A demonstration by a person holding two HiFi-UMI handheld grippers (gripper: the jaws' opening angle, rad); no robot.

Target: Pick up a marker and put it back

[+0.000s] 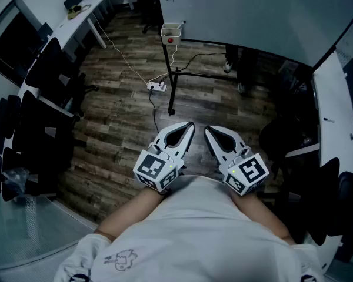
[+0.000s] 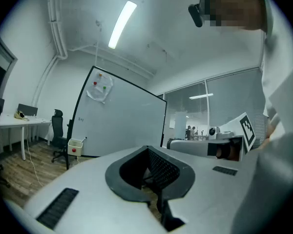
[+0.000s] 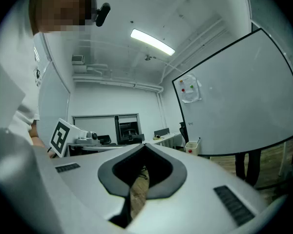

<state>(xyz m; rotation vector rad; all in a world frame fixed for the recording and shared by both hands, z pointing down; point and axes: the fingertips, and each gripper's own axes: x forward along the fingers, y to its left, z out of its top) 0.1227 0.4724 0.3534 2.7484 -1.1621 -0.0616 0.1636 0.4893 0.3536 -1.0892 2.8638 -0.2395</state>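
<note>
Both grippers are held close to the person's body, pointing out over the wooden floor. The left gripper (image 1: 190, 125) has its jaws together with nothing between them, and so does the right gripper (image 1: 207, 129). A small white tray (image 1: 171, 31) with a red spot hangs at the left end of the whiteboard (image 1: 253, 10), with a marker sticking up from it. That tray (image 2: 75, 146) also shows in the left gripper view, and the same tray (image 3: 192, 146) shows in the right gripper view. Both grippers are far from it.
The whiteboard's black stand (image 1: 172, 93) rises from the floor ahead, with a power strip (image 1: 157, 86) and cables beside it. Black office chairs (image 1: 47, 81) and a white desk (image 1: 85, 7) line the left. Another desk (image 1: 332, 128) curves along the right.
</note>
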